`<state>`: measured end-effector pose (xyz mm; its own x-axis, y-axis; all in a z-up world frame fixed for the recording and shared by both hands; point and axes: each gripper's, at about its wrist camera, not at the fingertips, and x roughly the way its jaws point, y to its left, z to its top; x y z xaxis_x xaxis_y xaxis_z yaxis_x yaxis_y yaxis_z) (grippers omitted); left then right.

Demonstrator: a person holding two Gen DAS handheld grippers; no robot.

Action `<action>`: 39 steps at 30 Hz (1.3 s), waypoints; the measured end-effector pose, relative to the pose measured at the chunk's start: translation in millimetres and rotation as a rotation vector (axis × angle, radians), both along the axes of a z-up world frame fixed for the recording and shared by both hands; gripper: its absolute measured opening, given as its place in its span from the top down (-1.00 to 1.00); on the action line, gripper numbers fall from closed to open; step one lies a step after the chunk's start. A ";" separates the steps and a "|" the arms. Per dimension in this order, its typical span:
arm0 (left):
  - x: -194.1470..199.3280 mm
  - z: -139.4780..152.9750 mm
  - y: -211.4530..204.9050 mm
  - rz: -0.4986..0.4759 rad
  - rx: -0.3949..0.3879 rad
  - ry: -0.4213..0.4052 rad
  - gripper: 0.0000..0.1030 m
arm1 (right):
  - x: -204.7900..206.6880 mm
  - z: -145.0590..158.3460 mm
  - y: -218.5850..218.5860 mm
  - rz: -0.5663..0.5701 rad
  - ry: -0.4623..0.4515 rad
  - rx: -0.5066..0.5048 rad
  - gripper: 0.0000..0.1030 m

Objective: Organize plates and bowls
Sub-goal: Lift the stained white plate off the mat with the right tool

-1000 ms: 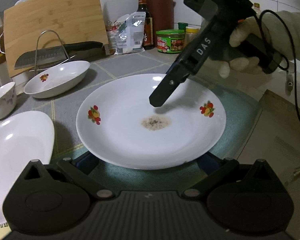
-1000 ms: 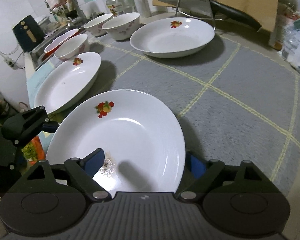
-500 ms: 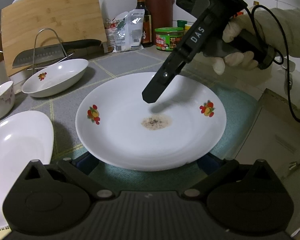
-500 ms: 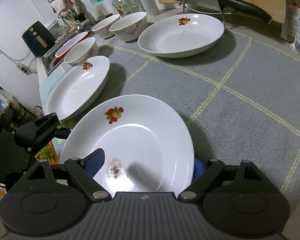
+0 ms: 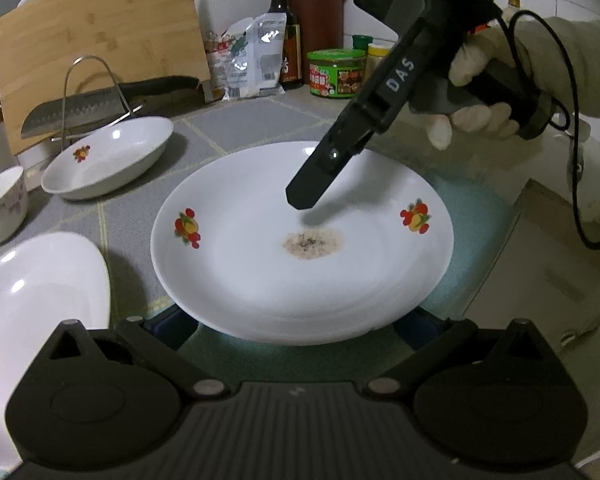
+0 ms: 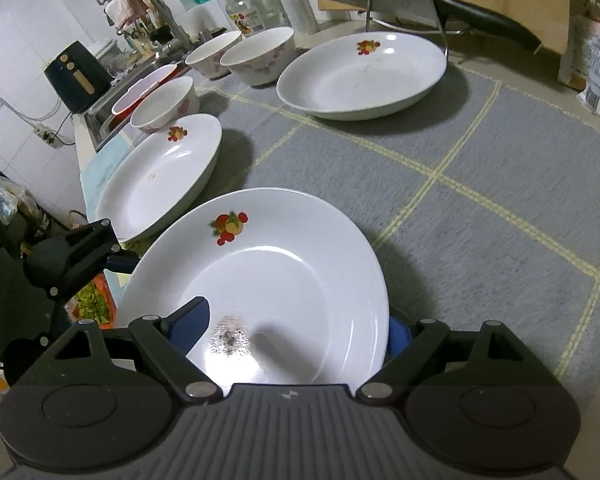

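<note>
Home kitchen, cramped worktop. Grey checked mat (image 6: pixel 480 168) covers the counter. At 12 o'clock: bamboo cutting board (image 5: pixel 100 64) against the wall, cleaver (image 5: pixel 100 104) on a wire rack. At 1 o'clock: knife block (image 5: pixel 316 28), sauce bottle (image 5: pixel 286 40). At 10 o'clock, right-wrist view: sink tap (image 6: pixel 156 12), air fryer (image 6: pixel 76 76). White tiled walls.
</note>
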<state>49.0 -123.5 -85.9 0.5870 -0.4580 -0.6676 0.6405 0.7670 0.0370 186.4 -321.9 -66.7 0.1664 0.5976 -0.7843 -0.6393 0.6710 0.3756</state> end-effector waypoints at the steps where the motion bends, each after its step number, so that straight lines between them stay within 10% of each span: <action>1: 2.0 2.0 -1.4 0.000 0.001 0.002 -0.99 | 0.7 1.7 -2.1 -0.004 -0.002 0.004 -0.77; 39: 129.6 -14.0 -89.4 -0.060 0.021 0.008 -0.99 | 97.4 -1.7 -99.8 -0.154 -0.113 -0.023 -0.77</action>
<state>178.6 -212.9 -100.0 0.5536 -0.4784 -0.6816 0.6859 0.7262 0.0473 283.8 -421.7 -68.4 0.3428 0.5399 -0.7688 -0.5654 0.7721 0.2901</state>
